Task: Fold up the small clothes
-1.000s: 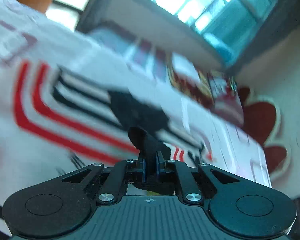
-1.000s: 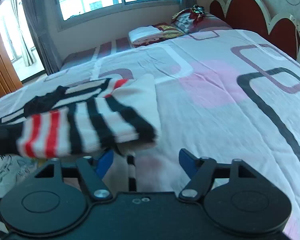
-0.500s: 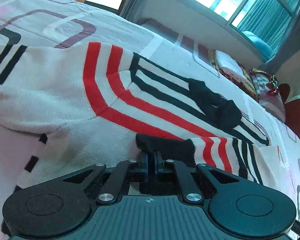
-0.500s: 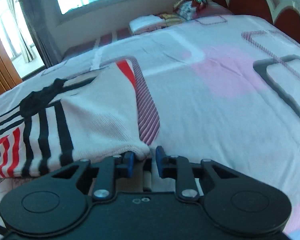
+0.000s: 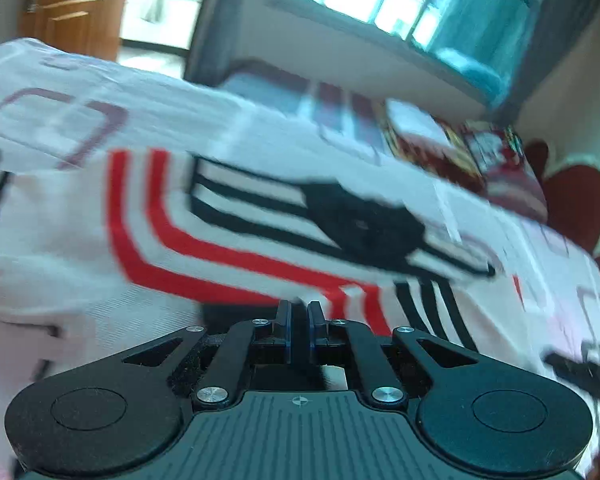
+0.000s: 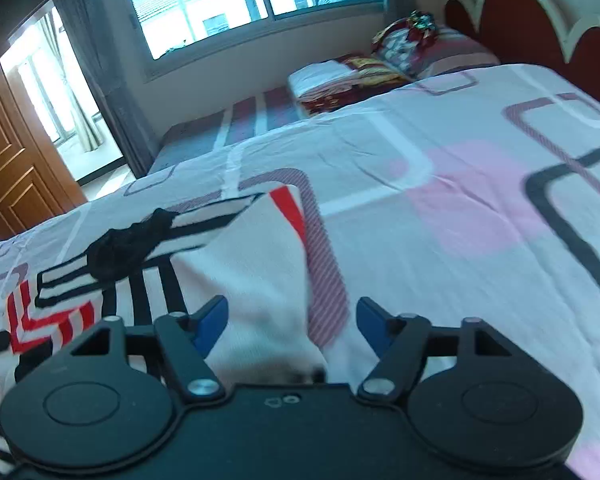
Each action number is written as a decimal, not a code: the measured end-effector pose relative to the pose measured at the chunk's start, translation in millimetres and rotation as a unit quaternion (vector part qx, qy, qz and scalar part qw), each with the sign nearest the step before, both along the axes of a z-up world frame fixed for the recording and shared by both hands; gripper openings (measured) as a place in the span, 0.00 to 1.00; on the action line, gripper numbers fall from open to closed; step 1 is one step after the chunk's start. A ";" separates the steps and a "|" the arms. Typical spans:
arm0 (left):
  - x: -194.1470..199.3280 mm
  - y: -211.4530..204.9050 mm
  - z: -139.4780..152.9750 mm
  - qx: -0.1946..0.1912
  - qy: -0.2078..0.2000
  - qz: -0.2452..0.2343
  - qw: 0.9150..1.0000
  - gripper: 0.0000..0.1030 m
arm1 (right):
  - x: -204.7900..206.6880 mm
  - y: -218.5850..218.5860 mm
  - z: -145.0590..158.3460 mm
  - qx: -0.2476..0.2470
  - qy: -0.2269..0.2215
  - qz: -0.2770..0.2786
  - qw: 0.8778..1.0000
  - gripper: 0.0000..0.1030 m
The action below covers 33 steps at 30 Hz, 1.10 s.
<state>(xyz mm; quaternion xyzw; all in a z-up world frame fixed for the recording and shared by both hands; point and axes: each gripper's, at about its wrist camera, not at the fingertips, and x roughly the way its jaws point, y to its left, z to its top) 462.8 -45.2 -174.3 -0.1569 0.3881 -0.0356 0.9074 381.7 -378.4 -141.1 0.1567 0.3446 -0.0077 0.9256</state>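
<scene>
Across the patterned bedsheet (image 6: 440, 168) the white knit sweater with red and black stripes (image 6: 252, 264) lies part-folded, more folds probably remaining; the left gripper (image 5: 299, 312) stays pinched together at its hem, and the right gripper (image 6: 292, 320), having just been opening, stands apart over the folded edge.

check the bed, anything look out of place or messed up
Nothing looks damaged or spilled. The striped sweater lies partly folded on the bedsheet, its black collar bunched and askew. The right claw stands open over the folded white edge; its jaws have just been opening.
</scene>
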 end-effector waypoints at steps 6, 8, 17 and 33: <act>19.4 -3.3 -32.1 0.007 0.026 0.016 0.999 0.05 | 70.8 -0.3 -22.6 0.006 0.025 0.004 1.000 0.60; 16.1 -0.9 -33.5 0.002 0.025 0.019 1.000 0.05 | 91.3 -5.1 -28.5 0.012 0.030 -0.006 0.999 0.52; 10.3 0.6 -27.1 0.006 0.029 0.020 0.999 0.05 | 103.9 7.7 -37.9 -0.073 0.026 0.006 0.997 0.25; -65.8 102.2 -2.5 0.031 0.040 0.152 0.987 1.00 | 22.8 147.0 -22.1 -0.059 0.004 0.180 0.982 0.59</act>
